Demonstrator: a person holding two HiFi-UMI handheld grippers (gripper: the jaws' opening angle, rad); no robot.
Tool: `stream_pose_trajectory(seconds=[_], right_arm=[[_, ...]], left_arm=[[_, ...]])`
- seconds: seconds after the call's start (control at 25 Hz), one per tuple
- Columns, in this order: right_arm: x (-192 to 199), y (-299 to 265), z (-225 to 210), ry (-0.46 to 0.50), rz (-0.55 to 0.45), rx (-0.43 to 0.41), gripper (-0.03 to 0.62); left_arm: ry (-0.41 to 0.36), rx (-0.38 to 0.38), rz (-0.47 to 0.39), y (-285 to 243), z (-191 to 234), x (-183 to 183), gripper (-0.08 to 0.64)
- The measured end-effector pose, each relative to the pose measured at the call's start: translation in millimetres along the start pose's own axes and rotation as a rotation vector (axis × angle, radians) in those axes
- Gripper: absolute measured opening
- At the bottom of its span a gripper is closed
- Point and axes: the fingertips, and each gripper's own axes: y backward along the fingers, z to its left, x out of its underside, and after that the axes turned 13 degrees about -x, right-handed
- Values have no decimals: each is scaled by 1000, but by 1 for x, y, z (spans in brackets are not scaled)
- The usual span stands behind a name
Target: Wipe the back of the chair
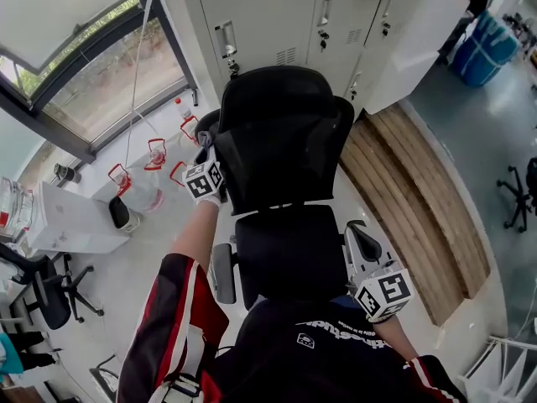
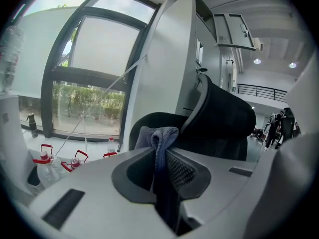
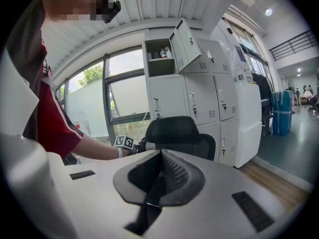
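In the head view, the left gripper (image 1: 202,154) was reached out to the left edge of the black office chair (image 1: 285,141), level with the backrest just below the headrest. The right gripper (image 1: 359,254) hung low and near the person, just beside the chair's right armrest (image 1: 366,242). The chair probably swivels or rolls, so an unbraced push from the left could well have turned the backrest away and left the wipe skimming it. White print on the person's dark top was too small to read.

In the left gripper view, the jaws were clamped on a grey-blue cloth (image 2: 159,136), whose bunched fold stuck up past the tips. The backrest (image 2: 222,116) curved just ahead and to the right. Little cloth showed beyond the jaws, so hard plastic might have scraped the mesh, or the cloth might have dragged loose. Red-handled water jugs (image 2: 42,163) stood low to the left with no legible label.

In the right gripper view, the jaws were closed together with nothing between them. The chair stood ahead, with grey lockers (image 3: 199,101) behind it. No writing could be read.
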Motion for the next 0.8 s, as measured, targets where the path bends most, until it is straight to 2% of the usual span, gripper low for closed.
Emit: stream_pose_trajectory(seconds=[0.48, 0.8], right_arm=[[6, 27, -49, -6, 24, -38, 14], [-1, 50, -103, -19, -3, 1, 14]], left_arm=[[36, 22, 14, -8, -79, 21, 60], [18, 92, 27, -19, -166, 33, 60]])
